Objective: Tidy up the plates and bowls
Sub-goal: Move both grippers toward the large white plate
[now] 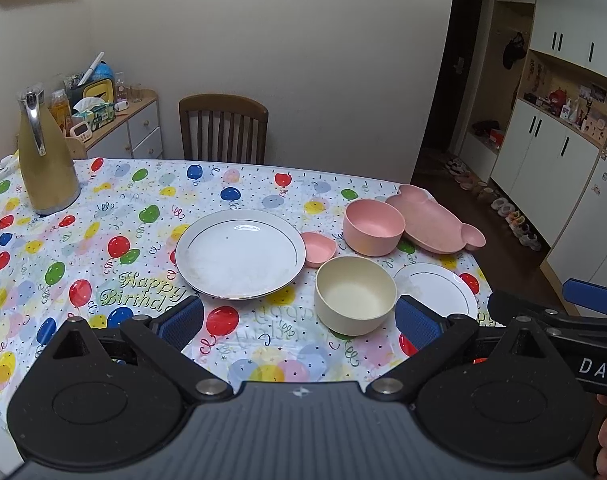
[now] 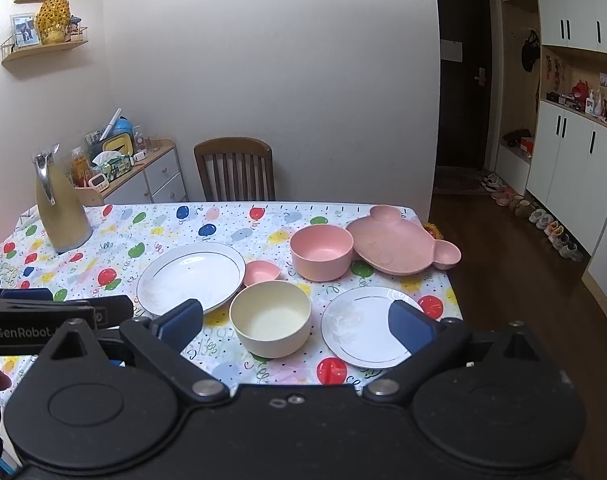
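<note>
I hold both grippers, left [image 1: 299, 322] & right [image 2: 299, 326], level over table's near edge, jaws spread, empty, prob. just short of cream bowl [image 2: 270, 319].

A balloon-print tablecloth [image 2: 151, 224] covers the table, bearing plates, bowls and a jug [image 2: 59, 212].

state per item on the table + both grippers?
large white plate: empty, flat
small white plate: empty, flat
cream bowl: upright, empty
pink bowl: upright, empty
small pink dish: upright, empty
pink bear-shaped plate: empty
left gripper: open
right gripper: open
</note>
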A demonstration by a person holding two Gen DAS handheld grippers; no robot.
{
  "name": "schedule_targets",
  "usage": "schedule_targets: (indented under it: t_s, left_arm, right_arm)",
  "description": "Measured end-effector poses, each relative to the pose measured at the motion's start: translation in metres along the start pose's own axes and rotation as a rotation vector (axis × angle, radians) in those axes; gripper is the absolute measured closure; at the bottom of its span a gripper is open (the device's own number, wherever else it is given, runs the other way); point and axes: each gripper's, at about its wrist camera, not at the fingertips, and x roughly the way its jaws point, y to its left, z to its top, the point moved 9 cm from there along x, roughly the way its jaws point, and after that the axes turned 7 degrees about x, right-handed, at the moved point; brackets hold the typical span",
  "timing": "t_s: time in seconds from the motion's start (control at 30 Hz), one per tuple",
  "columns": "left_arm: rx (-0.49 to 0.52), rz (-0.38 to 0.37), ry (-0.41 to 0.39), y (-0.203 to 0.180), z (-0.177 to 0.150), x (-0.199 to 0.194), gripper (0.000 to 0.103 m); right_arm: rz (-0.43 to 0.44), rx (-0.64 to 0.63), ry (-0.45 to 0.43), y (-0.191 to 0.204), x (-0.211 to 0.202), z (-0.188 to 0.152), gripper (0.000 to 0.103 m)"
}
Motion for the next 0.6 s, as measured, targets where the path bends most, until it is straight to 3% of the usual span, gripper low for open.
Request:
schedule_targets:
  t_s: [0.6]
  left_arm:
    - [-0.025,0.036,-0.02,-0.014,0.003,-0.004,0.0]
  right_arm:
    - [0.031,0.013,-0.02,-0.017,0.001,0.009,0.005]
